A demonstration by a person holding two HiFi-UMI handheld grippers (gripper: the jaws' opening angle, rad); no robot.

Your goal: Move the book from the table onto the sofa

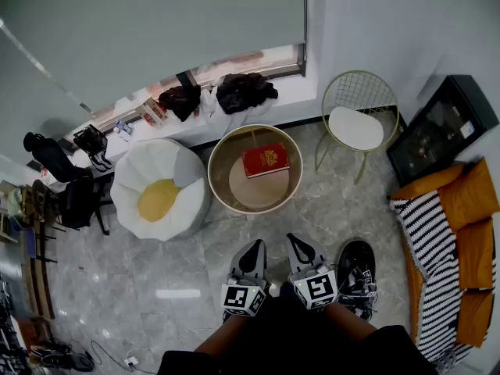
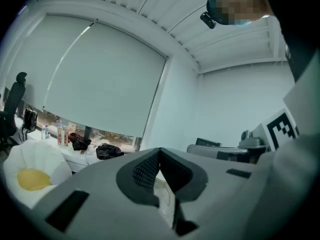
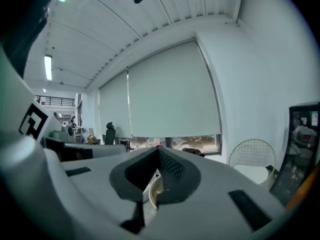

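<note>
Book [image 1: 266, 161]: stiff, likely light, flat on desk [image 1: 221, 191]; I'd pinch its near edge. Left hand-held gripper [image 1: 251, 248], right hand-held gripper [image 1: 298, 244]: closed, empty.

Table: round table [image 1: 233, 151], tan top, raised rim
On table: red book [image 1: 266, 161], flat, right of centre

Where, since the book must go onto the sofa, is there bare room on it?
The striped blanket over the sofa seat lies bare, bordered by the front edge and the orange cushions. The back strip is crowded with those cushions.
</note>
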